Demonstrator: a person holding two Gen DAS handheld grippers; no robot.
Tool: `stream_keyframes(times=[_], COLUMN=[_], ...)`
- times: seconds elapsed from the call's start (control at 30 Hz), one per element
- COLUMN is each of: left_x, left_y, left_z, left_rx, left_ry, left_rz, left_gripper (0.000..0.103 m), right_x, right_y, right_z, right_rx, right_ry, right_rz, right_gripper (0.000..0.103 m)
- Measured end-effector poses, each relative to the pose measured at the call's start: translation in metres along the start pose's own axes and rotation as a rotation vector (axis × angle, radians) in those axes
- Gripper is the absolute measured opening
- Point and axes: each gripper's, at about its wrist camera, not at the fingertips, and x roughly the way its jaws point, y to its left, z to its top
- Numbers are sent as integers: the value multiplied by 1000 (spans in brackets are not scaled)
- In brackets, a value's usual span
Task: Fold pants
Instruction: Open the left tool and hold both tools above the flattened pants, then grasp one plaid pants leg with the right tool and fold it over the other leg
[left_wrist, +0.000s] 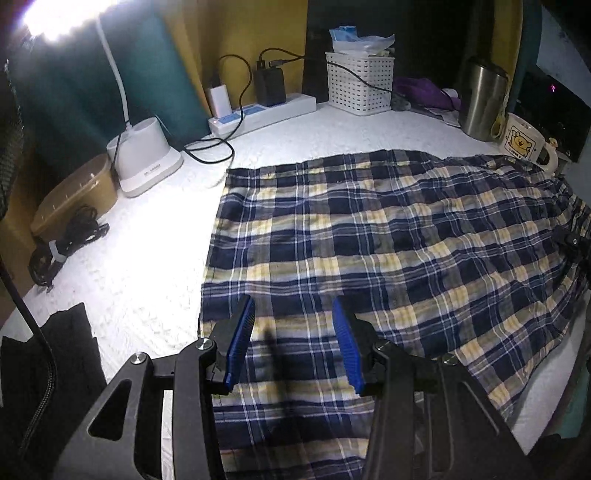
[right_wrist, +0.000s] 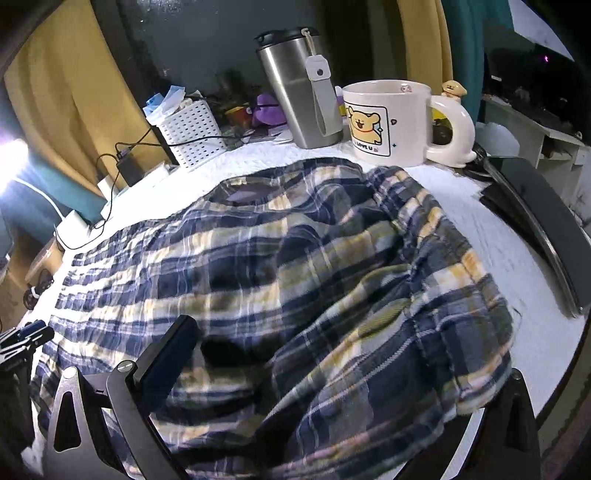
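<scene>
**Left gripper poised over plaid pants, fold only partly made**

The left gripper (left_wrist: 293, 343) hangs at six o'clock in its own view, its ribbed blue pads (left_wrist: 240, 347) apart with nothing between them, just above the near edge of the pants (left_wrist: 369, 236). The right gripper (right_wrist: 295, 387) sits at six o'clock in its view; one dark finger (right_wrist: 170, 354) shows and cloth drapes over where the other would be, so I cannot tell whether it grips.

The pants lie across the centre of a white, pebbly quilted surface (left_wrist: 147, 258). They are thin, crinkled cotton in navy, white and yellow checks, spread in a broad rectangle, flat at nine o'clock, bunched and rumpled toward three. They look laid out, perhaps folded once; further folds and smoothing seem left to do.

At twelve o'clock stand a brushed steel tumbler (right_wrist: 299, 96) and a glossy cartoon mug (right_wrist: 388, 122).
</scene>
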Motion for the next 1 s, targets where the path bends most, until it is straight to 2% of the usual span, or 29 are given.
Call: stream_keyframes(times=[0.37, 0.43, 0.57, 0.6, 0.73, 1.0], left_x=[11, 11, 8, 8, 5, -6], left_y=[11, 12, 11, 11, 14, 21], left_z=[6, 7, 8, 8, 8, 6], left_rx=[-34, -30, -22, -22, -31, -42], left_ry=[9, 6, -6, -8, -15, -39], left_rz=[-8, -14, -23, -24, -23, -32], left_gripper=[44, 44, 44, 44, 44, 44], right_x=[11, 11, 15, 15, 11, -8], right_y=[0, -1, 0, 1, 5, 18], right_z=[14, 16, 19, 20, 20, 23], right_rx=[46, 62, 49, 46, 35, -2], right_ry=[6, 2, 12, 10, -7, -48], right_rz=[47, 64, 66, 65, 63, 49], right_gripper=[100, 70, 47, 37, 25, 16])
